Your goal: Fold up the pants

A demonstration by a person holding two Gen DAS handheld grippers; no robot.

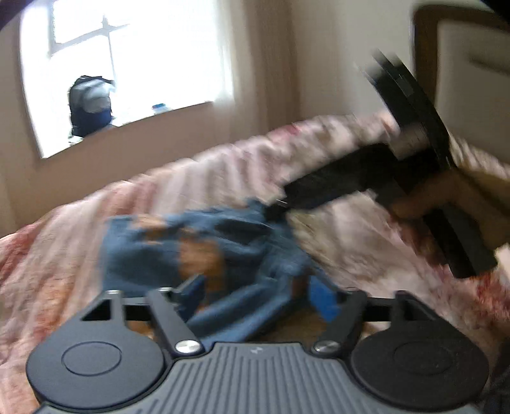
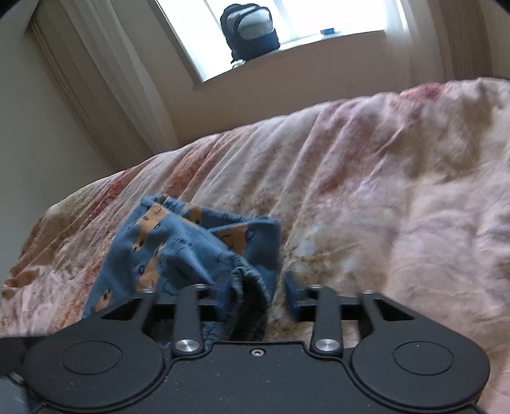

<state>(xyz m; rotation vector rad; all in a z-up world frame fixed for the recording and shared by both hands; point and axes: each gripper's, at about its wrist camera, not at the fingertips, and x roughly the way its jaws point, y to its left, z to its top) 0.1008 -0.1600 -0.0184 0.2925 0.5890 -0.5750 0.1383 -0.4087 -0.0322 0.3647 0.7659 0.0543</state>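
Bed: a wide bed under a wrinkled pink and cream floral cover [image 2: 366, 165] fills most of both wrist views and carries the garment.
Window: a bright window [image 2: 318, 16] sits in the far wall, with pale curtains [image 2: 105, 63] at its side.
Backpack: a dark blue and grey backpack [image 2: 250, 30] stands on the sill, with a small blue object [image 2: 327, 31] apart from it on the same sill.
Pants: the blue cotton pants with orange printed patches [image 2: 178, 251] lie bunched in a heap on the cover, their gathered waistband nearest the right wrist camera.
Right gripper: the black right gripper [image 2: 256, 297] has its blue-padded fingers [image 2: 291, 294] spread wide, with the waistband lying between them; the left finger touches the cloth and the right one stands clear.
Left gripper: the black left gripper [image 1: 258, 294] has its fingers set wide on either side of a fold of the pants; the view is blurred, so whether they press the cloth cannot be told.
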